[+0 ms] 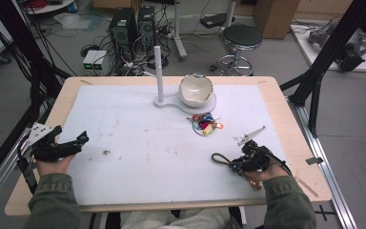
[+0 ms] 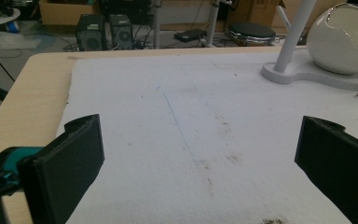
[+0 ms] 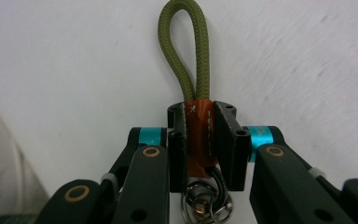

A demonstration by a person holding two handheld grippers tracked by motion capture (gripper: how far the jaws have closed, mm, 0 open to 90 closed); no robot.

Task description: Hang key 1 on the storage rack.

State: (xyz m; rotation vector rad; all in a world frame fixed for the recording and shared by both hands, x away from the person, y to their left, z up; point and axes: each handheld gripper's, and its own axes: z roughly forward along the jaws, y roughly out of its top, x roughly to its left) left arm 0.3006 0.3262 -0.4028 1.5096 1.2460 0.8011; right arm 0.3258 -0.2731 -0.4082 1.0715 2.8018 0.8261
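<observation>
A white mat (image 1: 138,138) covers most of the desk (image 1: 59,102). Near the far edge stands a white stand (image 1: 164,101) with an upright post (image 1: 158,71), and a white cracked-open bowl (image 1: 196,89) sits on its base. Just in front of it lies a small heap of coloured clips (image 1: 206,124). Beyond the far edge, on the floor, are two computer towers (image 1: 133,26) and a round stool (image 1: 242,37).

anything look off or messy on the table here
Mostly tidy. The white mat carries brown stains and a small clump of crumbs near the left gripper. The white bowl on the stand has a jagged, uneven rim, like a cracked eggshell; whether that's damage, I can't tell.
</observation>
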